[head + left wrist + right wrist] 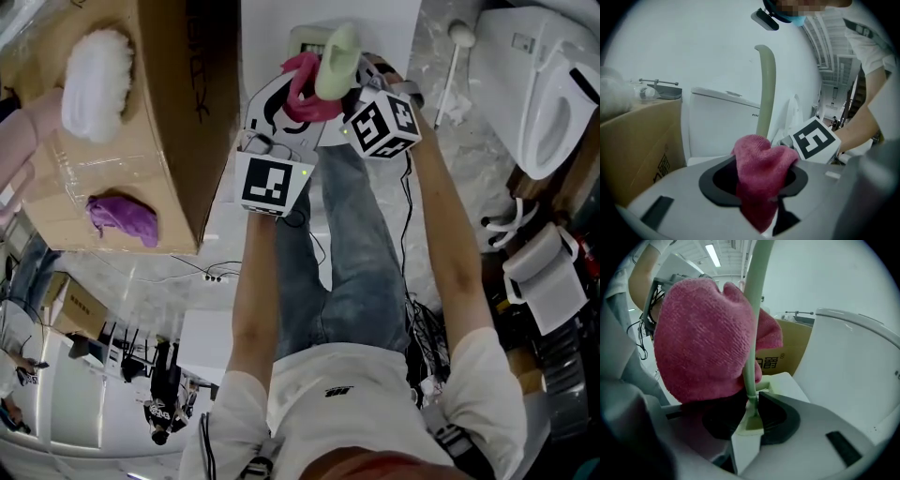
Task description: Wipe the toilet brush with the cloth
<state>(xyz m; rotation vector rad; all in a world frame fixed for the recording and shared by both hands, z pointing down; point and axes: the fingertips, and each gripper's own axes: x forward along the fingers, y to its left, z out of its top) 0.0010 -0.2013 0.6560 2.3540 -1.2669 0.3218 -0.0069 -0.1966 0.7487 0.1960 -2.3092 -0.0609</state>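
A pale green toilet brush [336, 58] stands up out of my right gripper [361, 94]. Its thin handle [752, 333] runs down between the jaws, which are shut on it. A pink cloth [302, 92] is bunched against the handle's left side [701, 333]. In the left gripper view the cloth [761, 173] heaps up in the mouth of my left gripper [761, 206] and hangs down through it. A dark gap shows beside the cloth, so those jaws stand open around it. The brush handle [765, 89] rises just behind the cloth, with the right gripper's marker cube [815, 140] beside it.
A cardboard box [178, 112] at the left holds a white fluffy thing [96, 80] and a purple cloth [124, 217]. A white toilet [548, 94] stands at the right, with a white brush [454, 66] on the floor nearby. Cables [412, 319] trail past the person's legs.
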